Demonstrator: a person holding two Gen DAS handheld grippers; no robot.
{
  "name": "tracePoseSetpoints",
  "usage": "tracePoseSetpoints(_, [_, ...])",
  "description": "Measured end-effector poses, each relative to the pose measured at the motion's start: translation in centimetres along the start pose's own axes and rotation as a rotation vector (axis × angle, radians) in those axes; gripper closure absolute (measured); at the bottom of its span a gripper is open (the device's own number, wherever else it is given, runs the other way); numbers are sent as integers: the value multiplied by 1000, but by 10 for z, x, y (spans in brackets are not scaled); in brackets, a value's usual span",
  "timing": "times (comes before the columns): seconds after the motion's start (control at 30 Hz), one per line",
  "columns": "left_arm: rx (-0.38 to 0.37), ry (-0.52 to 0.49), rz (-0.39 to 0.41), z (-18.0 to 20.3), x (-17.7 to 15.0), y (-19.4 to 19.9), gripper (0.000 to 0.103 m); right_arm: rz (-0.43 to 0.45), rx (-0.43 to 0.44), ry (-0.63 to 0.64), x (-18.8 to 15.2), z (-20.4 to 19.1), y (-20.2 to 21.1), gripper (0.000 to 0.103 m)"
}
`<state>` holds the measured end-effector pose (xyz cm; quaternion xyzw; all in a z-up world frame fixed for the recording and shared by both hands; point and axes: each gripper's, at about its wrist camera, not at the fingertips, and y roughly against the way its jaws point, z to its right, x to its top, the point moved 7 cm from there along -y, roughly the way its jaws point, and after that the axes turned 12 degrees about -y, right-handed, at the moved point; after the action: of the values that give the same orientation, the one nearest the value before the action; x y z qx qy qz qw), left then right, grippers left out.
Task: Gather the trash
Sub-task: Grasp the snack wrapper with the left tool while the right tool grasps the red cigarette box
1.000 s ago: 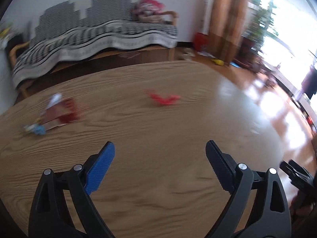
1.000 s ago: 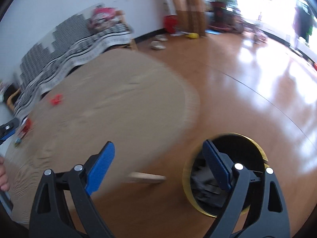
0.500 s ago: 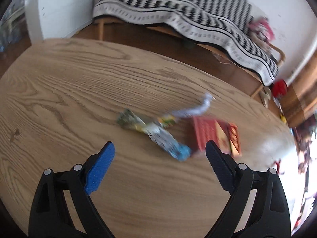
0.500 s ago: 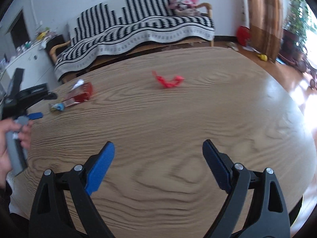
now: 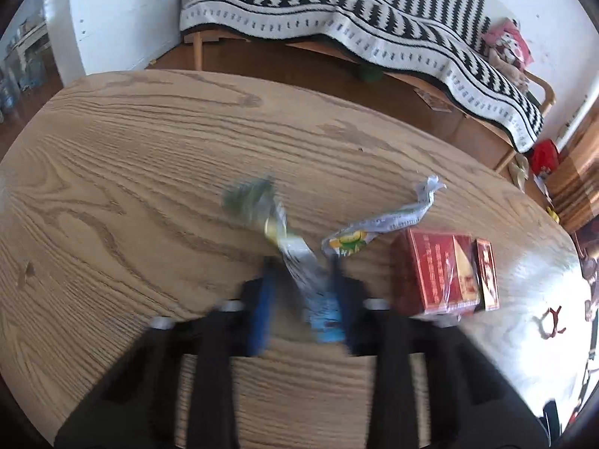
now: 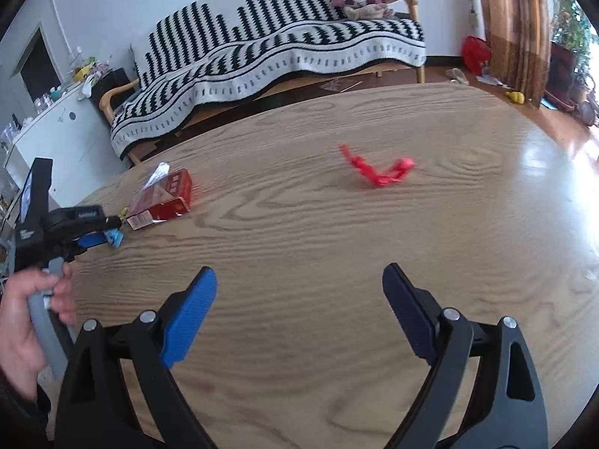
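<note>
A twisted green, silver and blue wrapper (image 5: 279, 230) lies on the wooden table (image 5: 131, 172), its blue end between the blurred fingers of my left gripper (image 5: 301, 288). The jaws are closing around it, and a strip of wood still shows beside the left pad. A second silver wrapper (image 5: 378, 224) lies just right of it, touching a red carton (image 5: 438, 269). Farther right a red scrap (image 6: 378, 170) lies alone. My right gripper (image 6: 299, 299) hangs open over bare table, well short of that scrap. In the right wrist view the left gripper (image 6: 93, 239) is at the far left.
A sofa under a black-and-white striped blanket (image 6: 284, 48) stands behind the table. A white cabinet (image 6: 56, 127) is at the left. A person's hand (image 6: 26, 318) holds the left gripper's handle. The table's far edge curves close behind the carton (image 6: 164, 198).
My left gripper swung left to the wrappers, came down on them, and its jaws have narrowed around the green-blue wrapper. The right gripper swung from the floor bin to the table, jaws still wide.
</note>
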<state>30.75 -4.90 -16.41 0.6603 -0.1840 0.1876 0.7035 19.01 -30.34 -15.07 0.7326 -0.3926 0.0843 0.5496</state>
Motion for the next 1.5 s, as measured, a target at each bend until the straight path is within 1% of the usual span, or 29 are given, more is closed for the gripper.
tracePoseSetpoints(0.1, [-26, 0, -9, -5, -7, 4, 91, -42, 38, 20, -4, -28, -15, 16])
tracePoseSetpoints(0.13, [-27, -6, -13, -7, -10, 7, 91, -52, 49, 34, -5, -38, -19, 14])
tracePoseSetpoints(0.23, [-4, -44, -22, -13, -21, 18, 91, -88, 75, 87, -10, -71, -33, 7])
tracePoseSetpoints(0.27, [0, -56, -22, -14, -25, 22, 91, -110, 80, 109, -12, -83, -42, 7])
tracePoseSetpoints(0.37, [0, -108, -15, -16, -40, 38, 91, -139, 65, 129, -12, -105, -64, 7])
tracePoseSetpoints(0.53, [-24, -137, 11, -23, -50, 63, 91, -168, 52, 112, 1, -135, -97, 7])
tracePoseSetpoints(0.57, [-31, -141, 15, -23, -51, 67, 91, -180, 54, 124, 2, -144, -103, 7])
tracePoseSetpoints(0.67, [-46, -169, 22, -27, -57, 74, 91, -168, 8, 209, 7, -167, -114, 7])
tracePoseSetpoints(0.73, [-47, -180, 22, -29, -58, 75, 91, -154, -30, 260, 12, -177, -122, 7])
tracePoseSetpoints(0.8, [-55, -175, 17, -33, -58, 73, 91, -150, -53, 268, 17, -179, -128, 7])
tracePoseSetpoints(0.9, [-69, -166, 11, -36, -54, 70, 91, -176, -66, 265, 18, -179, -139, 7])
tracePoseSetpoints(0.97, [-72, -173, 7, -36, -52, 67, 91, -190, -55, 267, 16, -178, -142, 8])
tracePoseSetpoints(1.03, [-68, -178, 5, -36, -52, 65, 91, -176, -58, 280, 18, -180, -140, 18])
tracePoseSetpoints(1.13, [-65, -208, 6, -32, -53, 64, 91, -160, -45, 263, 16, -175, -124, 19])
tracePoseSetpoints(1.27, [-77, -245, 3, -18, -61, 66, 91, -129, -27, 244, 7, -158, -82, 19])
tracePoseSetpoints(1.37, [-92, -301, 18, 2, -69, 76, 91, -103, -31, 225, 0, -131, -43, 19])
tracePoseSetpoints(1.5, [-114, -399, 45, 42, -88, 94, 91, -58, -60, 196, -11, -75, 17, 19])
